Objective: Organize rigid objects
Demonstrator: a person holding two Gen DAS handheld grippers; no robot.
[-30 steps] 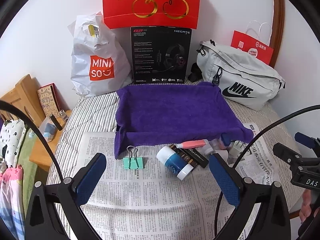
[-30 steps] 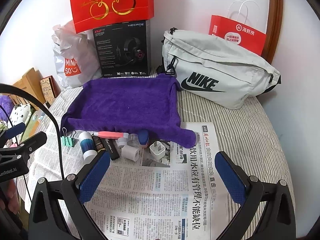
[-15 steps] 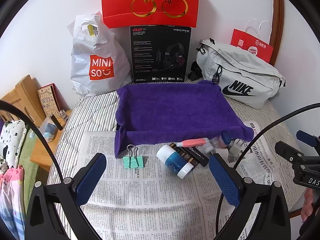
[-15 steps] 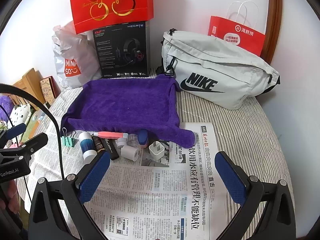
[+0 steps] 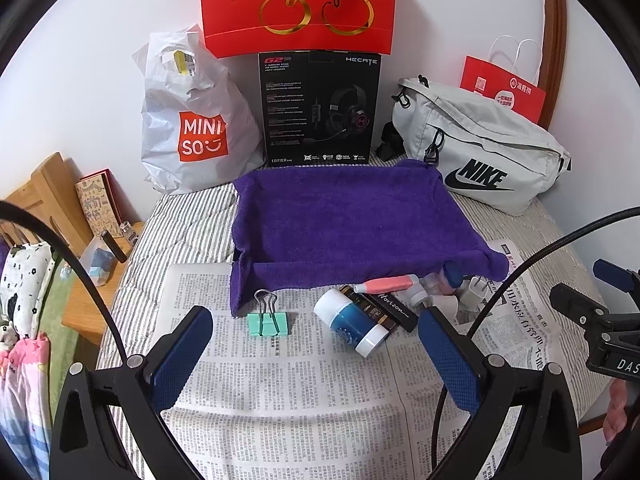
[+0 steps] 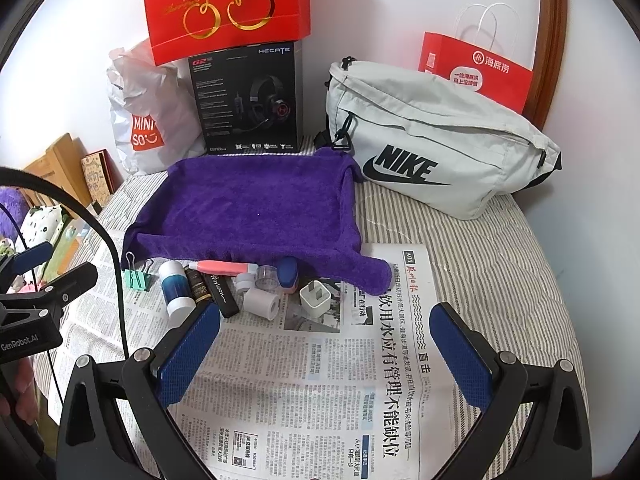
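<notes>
A row of small objects lies on newspaper [image 5: 280,392] in front of a purple towel-lined tray [image 5: 344,216]: a green binder clip [image 5: 267,322], a blue-and-white bottle [image 5: 352,326], a black tube [image 5: 390,308], a pink pen [image 5: 386,283], a white roll [image 6: 262,302] and a white charger plug [image 6: 315,295]. My left gripper [image 5: 316,354] is open and empty, just short of the clip and bottle. My right gripper [image 6: 326,352] is open and empty, below the charger plug.
Behind the tray stand a white Miniso bag [image 5: 192,120], a black headset box [image 5: 320,108], a red cherry bag [image 5: 300,4], a grey Nike bag [image 5: 480,148] and a red paper bag [image 6: 476,68]. A wooden side table [image 5: 100,280] is at the left.
Both grippers have drifted very slightly; the scene sits a little lower in the left wrist view. Nothing was taken hold of or moved.
</notes>
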